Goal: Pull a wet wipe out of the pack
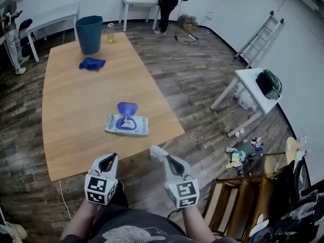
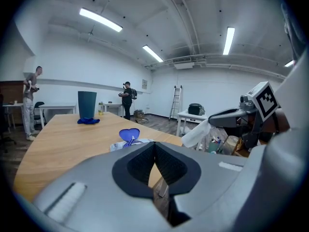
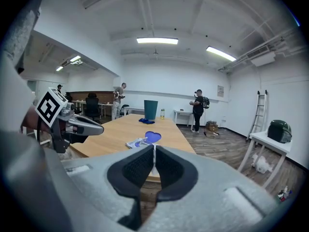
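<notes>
The wet wipe pack (image 1: 126, 125) lies flat near the front edge of the wooden table (image 1: 76, 100), its blue lid (image 1: 127, 108) flipped open. Both grippers hang in front of the table edge, apart from the pack. My right gripper (image 1: 158, 151) is shut on a white wet wipe (image 1: 154, 153); in the left gripper view the wipe (image 2: 199, 134) droops from its tip, and in the right gripper view a thin white strip (image 3: 154, 154) shows between the pads. My left gripper (image 1: 110, 158) is shut with nothing between its jaws.
A teal bin (image 1: 89, 34), a blue cloth (image 1: 92, 63) and a bottle (image 1: 110, 32) stand at the table's far end. A white side table (image 1: 250, 87) with a green bag, a ladder (image 1: 260, 37) and clutter are to the right. People stand at the back.
</notes>
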Motion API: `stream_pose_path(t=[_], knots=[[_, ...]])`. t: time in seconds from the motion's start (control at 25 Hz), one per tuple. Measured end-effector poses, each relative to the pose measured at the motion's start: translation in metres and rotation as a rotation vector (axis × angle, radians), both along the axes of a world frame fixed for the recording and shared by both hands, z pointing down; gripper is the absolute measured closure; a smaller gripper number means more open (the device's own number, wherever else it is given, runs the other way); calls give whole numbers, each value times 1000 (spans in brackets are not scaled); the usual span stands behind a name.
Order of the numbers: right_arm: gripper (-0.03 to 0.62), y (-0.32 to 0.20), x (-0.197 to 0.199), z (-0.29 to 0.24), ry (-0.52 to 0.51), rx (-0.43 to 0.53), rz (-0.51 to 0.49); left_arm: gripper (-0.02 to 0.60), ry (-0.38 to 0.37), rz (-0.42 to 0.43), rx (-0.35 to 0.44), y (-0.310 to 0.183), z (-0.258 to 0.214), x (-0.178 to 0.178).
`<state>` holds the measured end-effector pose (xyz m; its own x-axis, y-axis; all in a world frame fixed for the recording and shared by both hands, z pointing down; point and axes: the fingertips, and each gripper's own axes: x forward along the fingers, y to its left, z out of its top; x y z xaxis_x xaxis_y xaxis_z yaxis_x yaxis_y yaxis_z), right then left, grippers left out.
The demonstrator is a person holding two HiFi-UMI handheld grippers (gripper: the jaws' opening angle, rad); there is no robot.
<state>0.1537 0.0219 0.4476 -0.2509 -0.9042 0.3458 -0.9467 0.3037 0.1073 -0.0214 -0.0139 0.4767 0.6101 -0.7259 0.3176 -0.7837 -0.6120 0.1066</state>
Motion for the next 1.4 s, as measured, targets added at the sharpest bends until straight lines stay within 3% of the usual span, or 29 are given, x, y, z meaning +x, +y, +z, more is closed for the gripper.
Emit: stream_pose_path(t=[0.68,0.92,1.16,1.4], knots=[[588,126,-1,-6,-61,45,-65,563,22,-105,28,136,-19,-18],[589,142,-5,-2,-36,38,-108,563,52,-153,62,156,-37,-27],[591,150,-10,2,-17,23,-148,563,64,-179,47,172,-35,-28],[591,154,-6,2,-7,22,-140,563,69,-153,39,171,-35,-21]])
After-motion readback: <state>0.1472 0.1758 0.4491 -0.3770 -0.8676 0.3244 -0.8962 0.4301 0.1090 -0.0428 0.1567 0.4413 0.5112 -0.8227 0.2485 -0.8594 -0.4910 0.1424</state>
